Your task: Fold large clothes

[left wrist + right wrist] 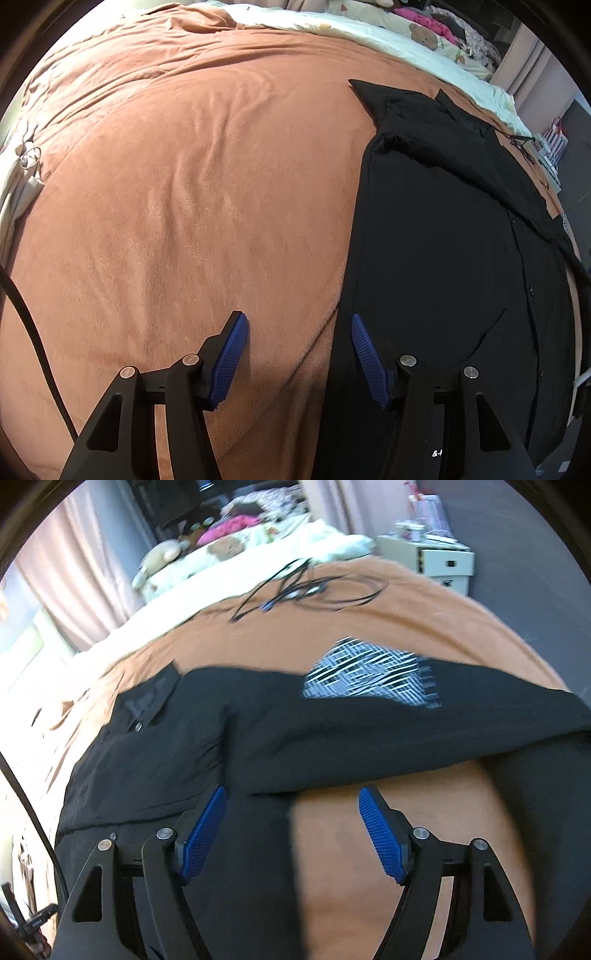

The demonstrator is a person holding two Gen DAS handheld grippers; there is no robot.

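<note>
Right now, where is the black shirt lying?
The black shirt lies spread on the orange bedspread, filling the right side of the left wrist view, and sits straight ahead of the right gripper in its view.

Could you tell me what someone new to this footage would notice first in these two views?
First, the black shirt spread flat on the orange blanket, filling the right of the left wrist view. In the right wrist view a black-and-white patterned patch shows beside a folded-over part, with loose black cables on the blanket behind. The left claw and right claw are both open and hold nothing.
</note>
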